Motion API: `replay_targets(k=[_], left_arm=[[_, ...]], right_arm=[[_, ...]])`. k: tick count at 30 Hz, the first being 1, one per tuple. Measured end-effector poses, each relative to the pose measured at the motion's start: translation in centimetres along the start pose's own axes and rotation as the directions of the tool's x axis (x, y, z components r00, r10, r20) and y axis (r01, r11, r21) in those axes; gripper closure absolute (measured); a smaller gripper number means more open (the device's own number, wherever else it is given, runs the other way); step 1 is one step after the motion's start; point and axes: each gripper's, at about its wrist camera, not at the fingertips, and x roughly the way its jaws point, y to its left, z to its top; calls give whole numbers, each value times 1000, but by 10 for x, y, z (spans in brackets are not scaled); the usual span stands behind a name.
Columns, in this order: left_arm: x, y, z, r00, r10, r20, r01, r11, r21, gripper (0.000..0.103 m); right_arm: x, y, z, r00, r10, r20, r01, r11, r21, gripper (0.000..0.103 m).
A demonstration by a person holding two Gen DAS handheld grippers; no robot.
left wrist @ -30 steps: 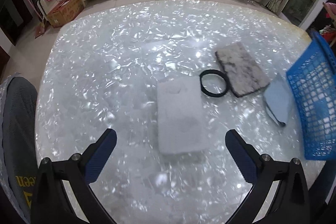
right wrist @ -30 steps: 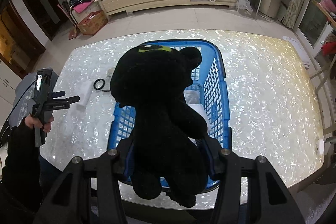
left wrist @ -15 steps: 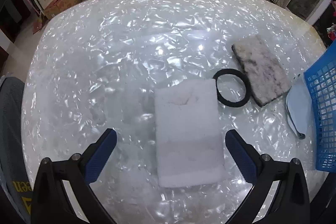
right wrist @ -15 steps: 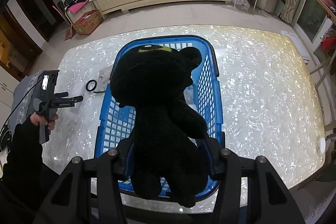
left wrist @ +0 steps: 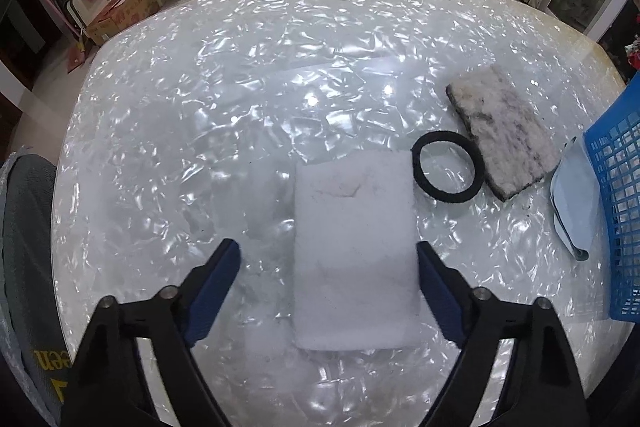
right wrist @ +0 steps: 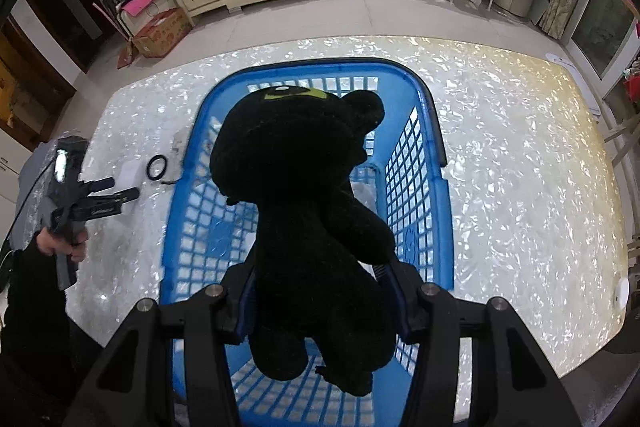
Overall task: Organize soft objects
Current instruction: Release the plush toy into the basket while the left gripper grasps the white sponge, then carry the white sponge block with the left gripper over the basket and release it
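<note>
Left gripper (left wrist: 329,269) straddles the white folded towel (left wrist: 354,251) on the near table, jaws just closing, the right pad at its edge, the left not touching. Soft and light, it likely bunches; pinching across the near edge suits it. Right gripper (right wrist: 320,301) stays clamped on the black plush toy (right wrist: 316,227) over the blue basket (right wrist: 432,163).

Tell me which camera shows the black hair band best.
The left wrist view: the black hair band lies large and unobstructed on the table, between the white folded cloth and the grey fuzzy pad. The right wrist view shows only a tiny ring beside the blue basket.
</note>
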Motion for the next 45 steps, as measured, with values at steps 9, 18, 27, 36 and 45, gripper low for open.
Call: replay_targets(k=[9,18,27,36,45], left_arm=[[-15,4,-16,999,-41,12,41,999,0,51],[-33,1,-51,996,-92,14,92,996,-3,51],[-91,-11,-70,992,-96,86,92,995,47,51],[-155,-40,-84,976,-126,180,111,989,93,51],[-194,-79,-94,961,-167,220,135,979,151,51]], right_arm=[[37,13,21,997,-36,-67,32,998,-49,53],[85,15,21,982,-93,-163,82,994,-70,52],[69,25,14,983,-95,-156,78,991,-109,34],[19,45,-14,994,-101,-44,92,981,-170,0],[-33,23,-48,995,-86,58,93,985,-143,0]])
